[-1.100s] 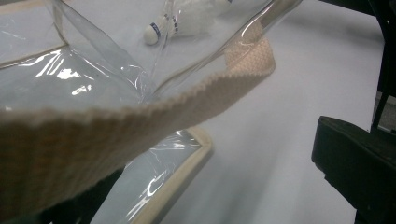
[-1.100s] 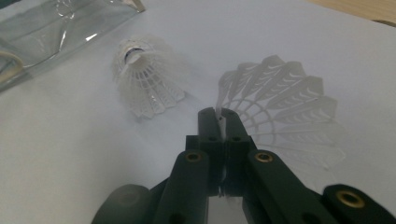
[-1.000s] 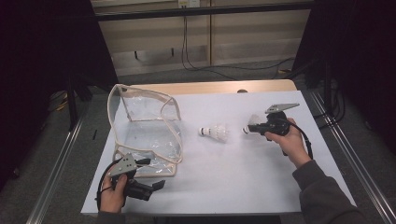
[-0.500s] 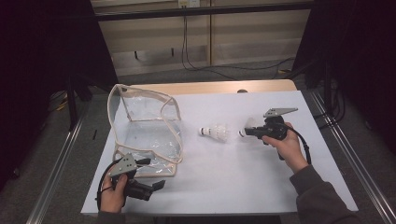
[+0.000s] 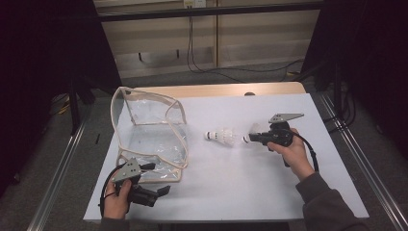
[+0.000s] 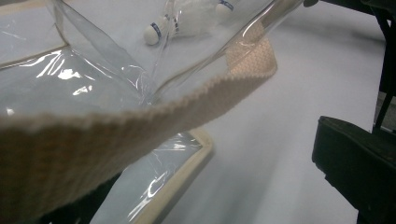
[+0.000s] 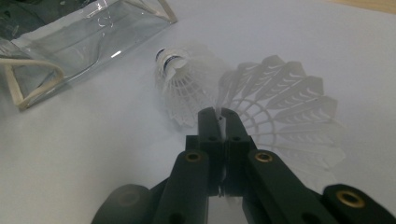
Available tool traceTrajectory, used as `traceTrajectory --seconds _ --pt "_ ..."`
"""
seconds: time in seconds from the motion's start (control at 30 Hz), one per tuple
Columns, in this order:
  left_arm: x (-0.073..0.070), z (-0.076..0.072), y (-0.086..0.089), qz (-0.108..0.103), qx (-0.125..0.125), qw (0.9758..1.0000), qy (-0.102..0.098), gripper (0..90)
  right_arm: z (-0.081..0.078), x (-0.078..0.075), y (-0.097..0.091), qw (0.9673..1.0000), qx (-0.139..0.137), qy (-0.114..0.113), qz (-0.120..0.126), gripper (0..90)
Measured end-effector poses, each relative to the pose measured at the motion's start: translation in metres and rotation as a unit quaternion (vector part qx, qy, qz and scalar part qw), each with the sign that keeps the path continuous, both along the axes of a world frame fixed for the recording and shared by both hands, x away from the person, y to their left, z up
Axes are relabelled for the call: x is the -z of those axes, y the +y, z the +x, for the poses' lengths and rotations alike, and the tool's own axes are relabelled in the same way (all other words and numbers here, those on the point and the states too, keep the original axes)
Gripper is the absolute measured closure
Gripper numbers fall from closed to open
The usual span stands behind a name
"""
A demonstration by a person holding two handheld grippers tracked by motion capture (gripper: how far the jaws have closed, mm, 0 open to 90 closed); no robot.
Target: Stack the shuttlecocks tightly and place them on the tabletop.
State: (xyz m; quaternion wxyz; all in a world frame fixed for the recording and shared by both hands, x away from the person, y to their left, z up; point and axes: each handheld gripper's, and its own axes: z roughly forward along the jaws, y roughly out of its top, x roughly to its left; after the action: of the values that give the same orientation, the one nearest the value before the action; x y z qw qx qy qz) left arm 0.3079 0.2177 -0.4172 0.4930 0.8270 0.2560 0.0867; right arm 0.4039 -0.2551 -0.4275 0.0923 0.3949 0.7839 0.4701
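High view runs from the clear pouch (image 5: 151, 132) on the left of the table (image 5: 231, 192) to 2 shuttlecocks right of centre. The pouch stands open, its mouth trimmed in beige webbing, and the left gripper (image 5: 161, 191) sits at its near edge. In the left gripper view that webbing (image 6: 140, 123) crosses right in front of the camera; 1 jaw stands clear at the right, but whether the jaws pinch the trim cannot be told.

1 shuttlecock (image 5: 222, 136) lies on its side, well apart from the pouch. The second shuttlecock (image 5: 255, 130) is just beside it on the right, in the right gripper (image 5: 248, 139). In the right gripper view the jaws are nearly together, clamped on the rim of its skirt (image 7: 285, 107).

Both should be very light and easily crushed: the thin feathered skirt looks likely to bend under pressure, so the firm cork end is the safer hold. The pouch is soft and slick and will probably sag unless its mouth is held open.

The table is covered with a smooth pale sheet. Beyond it are dark curtains, a floor cable and metal rails.
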Motion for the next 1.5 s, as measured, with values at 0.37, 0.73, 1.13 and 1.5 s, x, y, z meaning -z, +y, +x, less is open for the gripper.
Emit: traceTrajectory --seconds 0.37,0.73,1.13,1.5 --pt "0.000 0.000 0.000 0.000 0.000 1.0000 0.000 2.7 0.002 0.005 0.011 1.0000 -0.003 -0.002 0.000 89.1" --pt "0.000 0.000 0.000 -0.002 0.000 1.0000 0.001 2.6 0.004 0.012 0.011 0.9999 0.000 0.013 -0.004 86.5" --pt "0.000 0.000 -0.001 -0.001 -0.001 1.0000 0.000 2.5 -0.001 0.014 -0.003 0.9994 0.009 0.028 -0.017 76.5" --pt "0.000 0.000 -0.001 -0.001 0.001 1.0000 -0.001 2.5 -0.006 0.016 -0.008 0.9989 0.010 0.038 -0.025 70.0"
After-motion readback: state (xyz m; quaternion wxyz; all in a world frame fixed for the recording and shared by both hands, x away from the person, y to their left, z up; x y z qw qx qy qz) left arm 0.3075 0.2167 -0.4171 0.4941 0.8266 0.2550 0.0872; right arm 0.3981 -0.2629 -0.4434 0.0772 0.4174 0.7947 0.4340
